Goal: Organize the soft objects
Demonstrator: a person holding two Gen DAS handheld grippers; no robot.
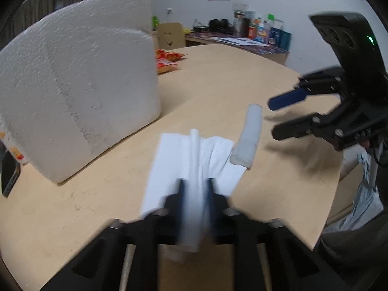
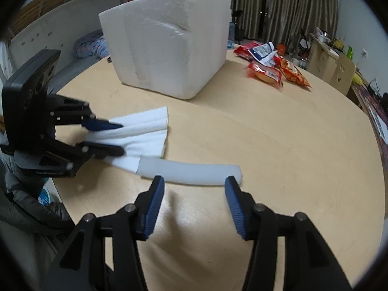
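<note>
A thin white foam sheet (image 1: 169, 160) (image 2: 145, 131) lies on the round wooden table (image 1: 218, 77) (image 2: 266, 133), pulled up into a ridge along its middle. My left gripper (image 1: 196, 181) (image 2: 122, 138) is shut on that ridge at the sheet's near edge. Beside the sheet lies a white foam tube (image 1: 249, 131) (image 2: 189, 172), touching the sheet's corner. My right gripper (image 2: 194, 181) (image 1: 273, 118) is open just short of the tube, its blue pads spread along the tube's length with nothing between them.
A large white styrofoam box (image 1: 80, 77) (image 2: 169, 48) stands behind the sheet. Red and orange snack packets (image 2: 266, 70) (image 1: 167, 60) lie past it. A dark phone (image 1: 9, 169) leans at the far left. The table edge (image 1: 327, 194) runs close on the right.
</note>
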